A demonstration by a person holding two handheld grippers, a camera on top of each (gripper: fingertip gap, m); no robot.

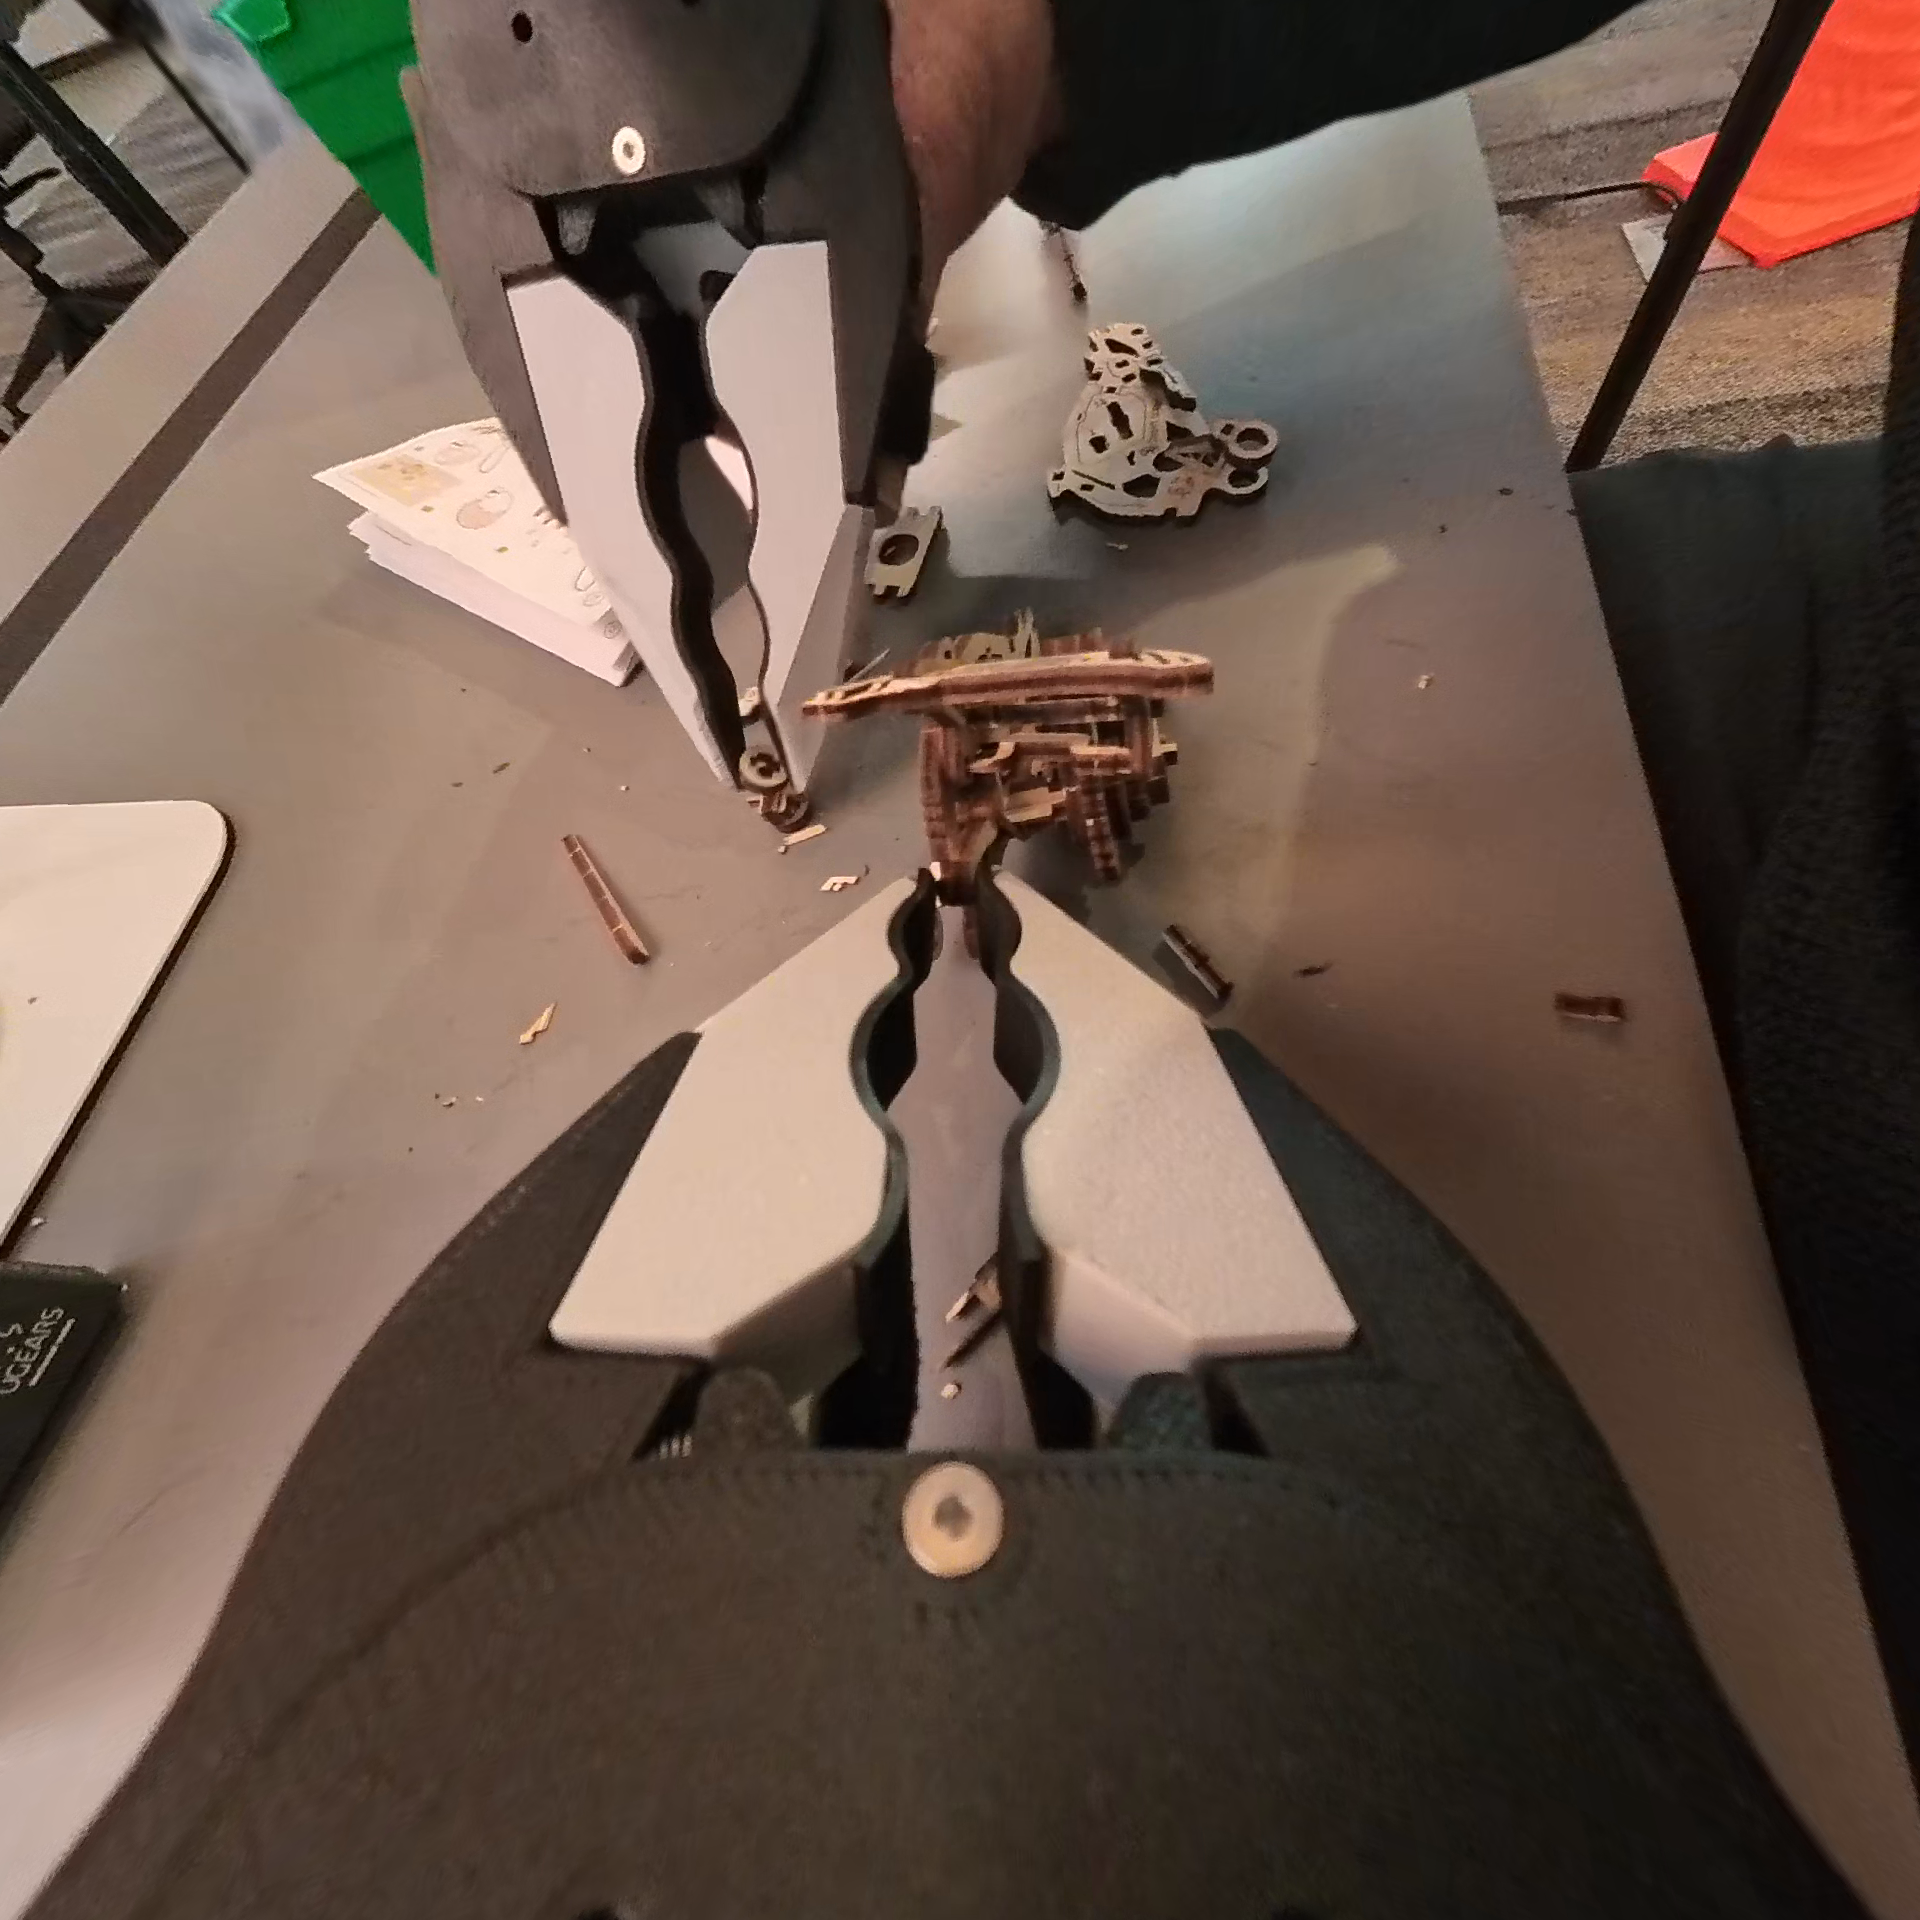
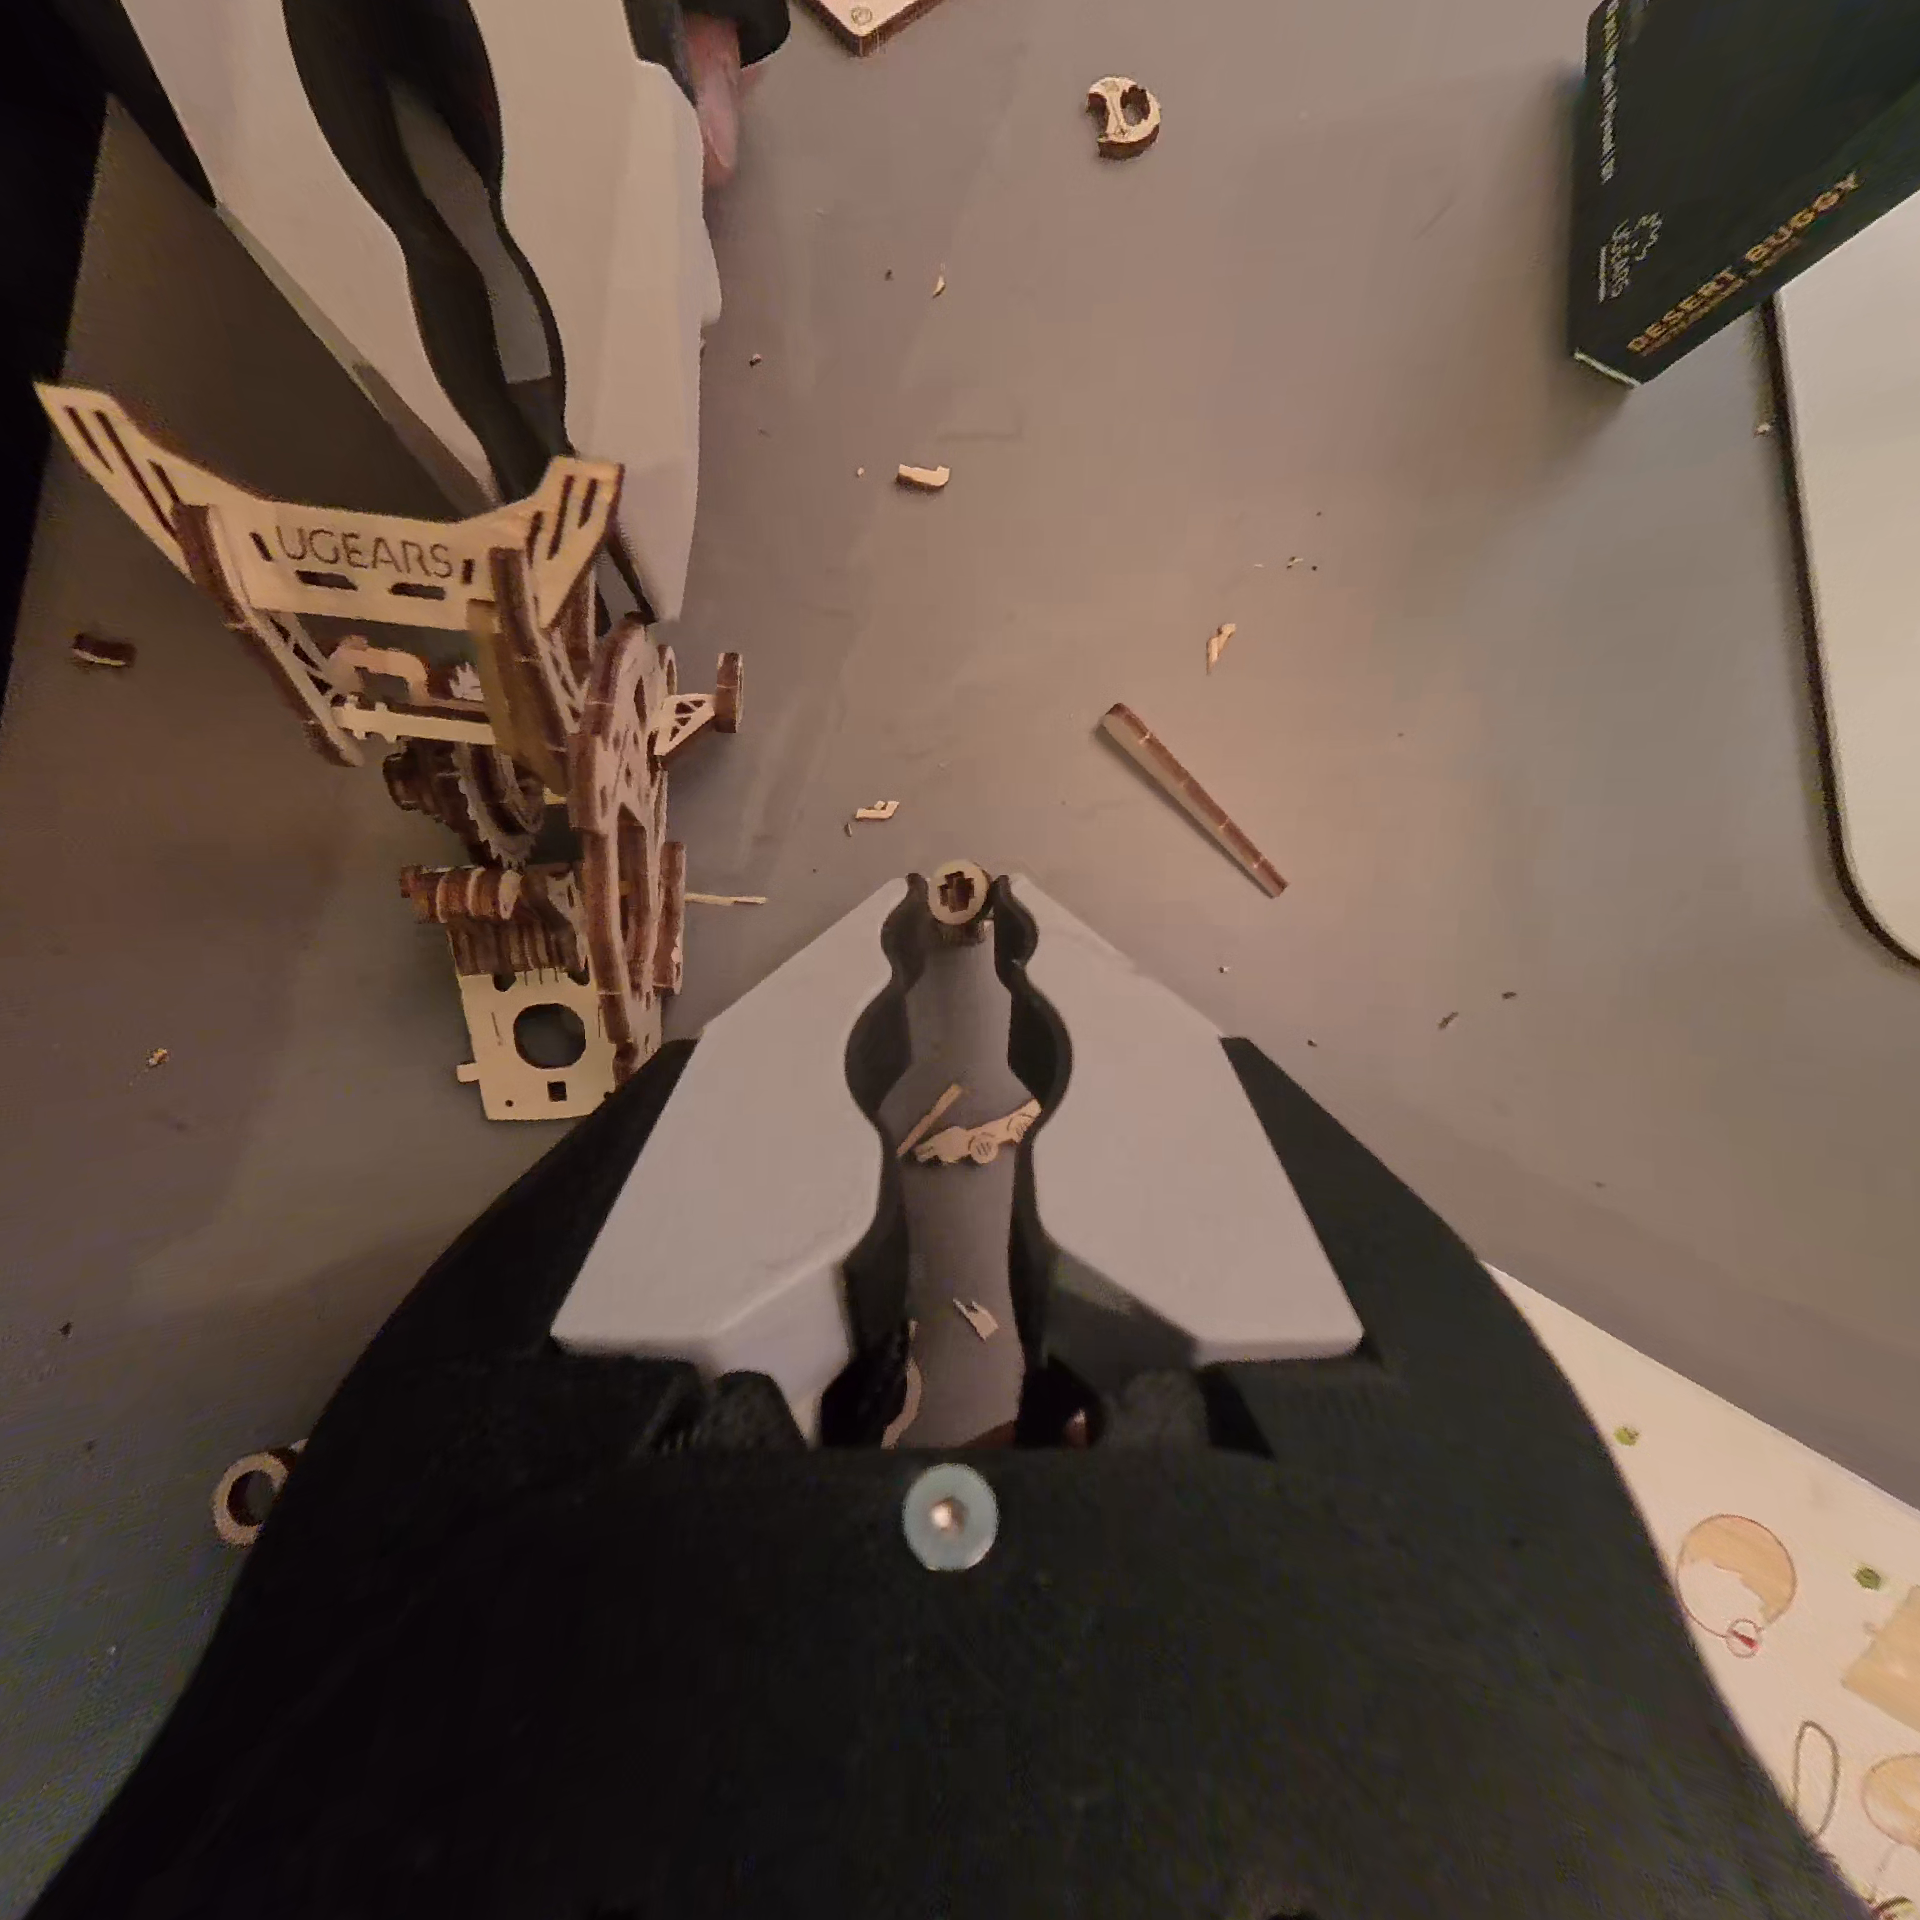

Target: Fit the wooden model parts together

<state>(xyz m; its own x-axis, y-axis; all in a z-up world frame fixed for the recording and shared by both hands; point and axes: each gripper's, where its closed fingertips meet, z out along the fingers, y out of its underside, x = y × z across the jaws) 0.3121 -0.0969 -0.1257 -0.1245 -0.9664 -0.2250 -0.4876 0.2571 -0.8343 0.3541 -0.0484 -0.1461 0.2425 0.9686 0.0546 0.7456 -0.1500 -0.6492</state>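
Left gripper (image 1: 951, 894) clamps the layered brown wooden model (image 1: 1023, 748); right gripper (image 2: 958, 896) clamps a small round wooden ring (image 2: 956, 894) over the grey desk (image 2: 1351, 1039).

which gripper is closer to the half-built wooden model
Left. The left gripper is clamped on the wooden model's edge; the right gripper stands beside it, apart, pinching a small round piece.

Table (image 1: 312, 831): grey, flat, a dark stripe running along its far left part
Bin (image 1: 312, 83): green plastic, at the table's far left edge
Cone (image 1: 1829, 125): orange, on the carpeted floor beyond the table
Box (image 2: 1725, 187): dark, upright, lettering on its side
Booklet (image 1: 499, 540): white, folded, with drawings
Board (image 1: 94, 977): white, rounded corners, at the left edge
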